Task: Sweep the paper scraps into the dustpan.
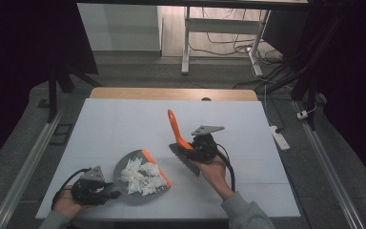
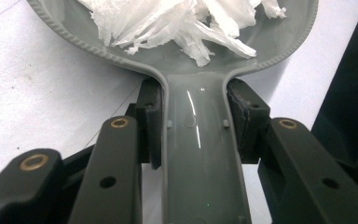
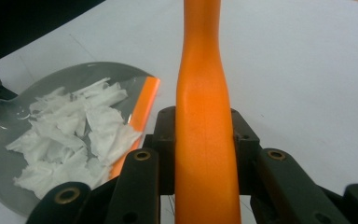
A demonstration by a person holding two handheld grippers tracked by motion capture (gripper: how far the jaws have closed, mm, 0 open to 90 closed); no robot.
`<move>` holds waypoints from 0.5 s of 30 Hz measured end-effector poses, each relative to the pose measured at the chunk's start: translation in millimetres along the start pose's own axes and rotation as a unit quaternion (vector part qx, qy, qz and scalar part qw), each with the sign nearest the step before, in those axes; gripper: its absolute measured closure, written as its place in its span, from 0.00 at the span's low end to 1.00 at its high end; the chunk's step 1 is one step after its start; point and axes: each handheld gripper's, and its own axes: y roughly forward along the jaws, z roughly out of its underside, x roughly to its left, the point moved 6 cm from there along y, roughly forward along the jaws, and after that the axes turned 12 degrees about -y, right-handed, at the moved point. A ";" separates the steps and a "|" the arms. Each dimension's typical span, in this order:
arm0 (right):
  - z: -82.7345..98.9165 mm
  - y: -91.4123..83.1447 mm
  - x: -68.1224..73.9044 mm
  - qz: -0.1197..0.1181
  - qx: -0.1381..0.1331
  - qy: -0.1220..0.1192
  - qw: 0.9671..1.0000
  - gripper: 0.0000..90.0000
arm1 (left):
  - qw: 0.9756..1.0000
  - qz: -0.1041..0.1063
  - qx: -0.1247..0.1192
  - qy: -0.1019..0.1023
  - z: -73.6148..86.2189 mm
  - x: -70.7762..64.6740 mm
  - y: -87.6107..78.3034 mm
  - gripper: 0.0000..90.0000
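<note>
A grey dustpan (image 1: 124,167) with an orange front lip lies on the white table, holding a heap of torn white paper (image 1: 140,177). My left gripper (image 1: 106,189) is shut on the dustpan's handle (image 2: 200,140), its pads (image 2: 151,123) pressing both sides. The paper scraps (image 2: 177,18) lie just beyond the handle. To the right of the pan, my right gripper (image 1: 194,145) is shut on the orange handle (image 1: 175,126) of a hand brush, held above the table with the dark bristle head (image 1: 185,160) toward the person. In the right gripper view the orange handle (image 3: 204,116) runs up between the jaws, with the dustpan (image 3: 65,79) at left.
The white table top (image 1: 124,124) has a wooden strip along its far edge. Beyond it stand a white desk frame (image 1: 187,43) and cables on the floor. A power strip (image 1: 279,136) lies off the table's right edge.
</note>
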 end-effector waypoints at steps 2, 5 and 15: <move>2.3 -3.8 -2.5 0.003 -0.001 0.003 1.000 0.78 | 1.000 -0.002 -0.003 -0.002 -0.3 0.2 -0.2 0.68; 5.1 -8.9 -5.3 0.007 -0.003 0.003 1.000 0.78 | 1.000 -0.003 -0.004 -0.004 -0.4 0.9 -0.4 0.68; 11.4 -22.0 -11.8 0.015 -0.010 0.001 1.000 0.78 | 1.000 -0.007 -0.015 -0.010 -2.2 2.5 -2.4 0.68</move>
